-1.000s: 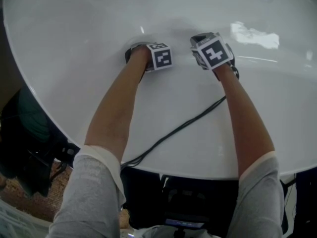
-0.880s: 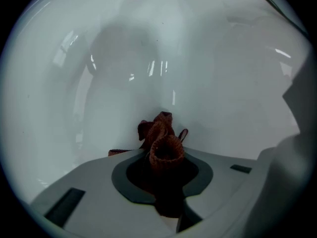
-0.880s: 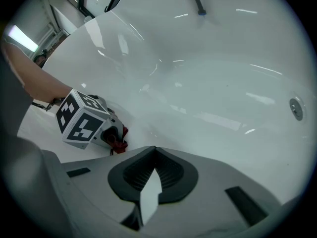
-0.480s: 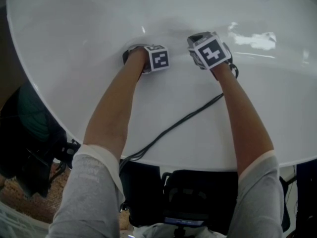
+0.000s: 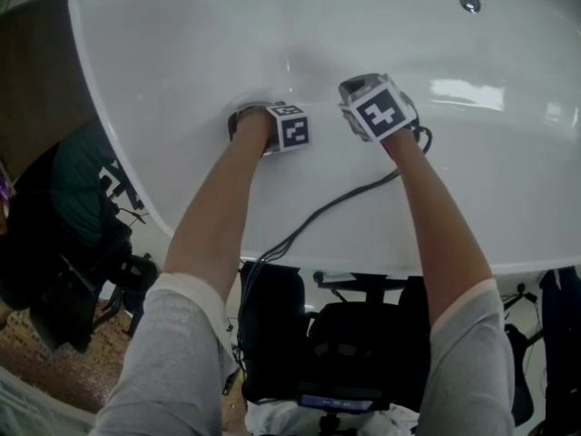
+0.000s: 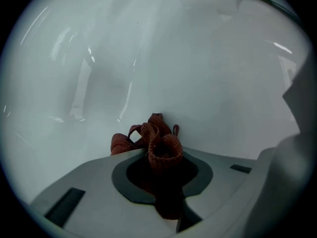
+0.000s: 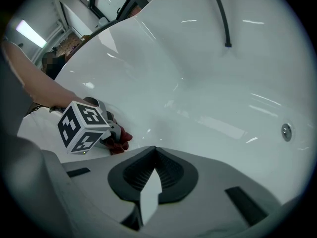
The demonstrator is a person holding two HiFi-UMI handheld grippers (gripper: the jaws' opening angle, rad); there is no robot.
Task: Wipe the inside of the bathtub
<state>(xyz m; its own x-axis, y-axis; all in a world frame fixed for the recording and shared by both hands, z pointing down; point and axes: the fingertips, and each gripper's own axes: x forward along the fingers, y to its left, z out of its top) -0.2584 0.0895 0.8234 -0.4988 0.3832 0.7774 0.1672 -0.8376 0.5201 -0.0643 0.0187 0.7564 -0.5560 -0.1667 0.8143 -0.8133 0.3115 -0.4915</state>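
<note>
Jaws of left gripper point(image 6: 161, 157) clamped on crumpled red-brown cloth point(image 6: 154, 133), cloth pressed against white inner wall of bathtub point(image 5: 182, 44). Jaws of right gripper point(image 7: 155, 152) closed together, empty, just beside left one, inside same tub. Round metal fitting point(image 5: 469, 1) farther up wall.

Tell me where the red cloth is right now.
The red cloth is clamped in the left gripper, against the white inside of the bathtub; the right gripper view shows it at lower left, beside the left gripper's marker cube.
</note>
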